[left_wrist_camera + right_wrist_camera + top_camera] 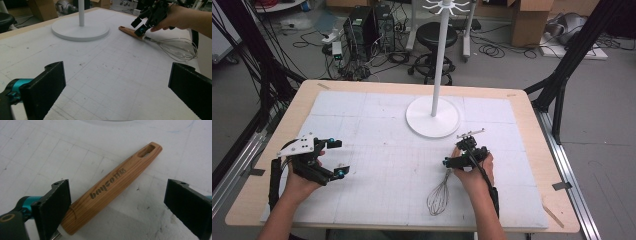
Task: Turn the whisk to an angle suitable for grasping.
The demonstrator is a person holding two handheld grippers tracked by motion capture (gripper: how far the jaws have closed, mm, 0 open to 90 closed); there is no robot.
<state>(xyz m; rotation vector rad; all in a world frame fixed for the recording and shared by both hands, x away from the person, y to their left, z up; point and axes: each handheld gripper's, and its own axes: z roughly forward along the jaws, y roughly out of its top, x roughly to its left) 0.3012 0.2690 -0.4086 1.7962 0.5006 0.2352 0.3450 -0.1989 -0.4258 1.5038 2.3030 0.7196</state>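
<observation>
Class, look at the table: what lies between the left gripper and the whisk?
Nothing: in the high view, bare white mat lies between the left gripper and the whisk. The left gripper view agrees.

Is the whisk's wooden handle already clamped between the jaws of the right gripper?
No: the wooden handle lies on the mat between the open jaws of the right gripper, clear of the right-hand pad.

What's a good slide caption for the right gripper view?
Open right gripper straddles the whisk's wooden handle on the white mat.
</observation>
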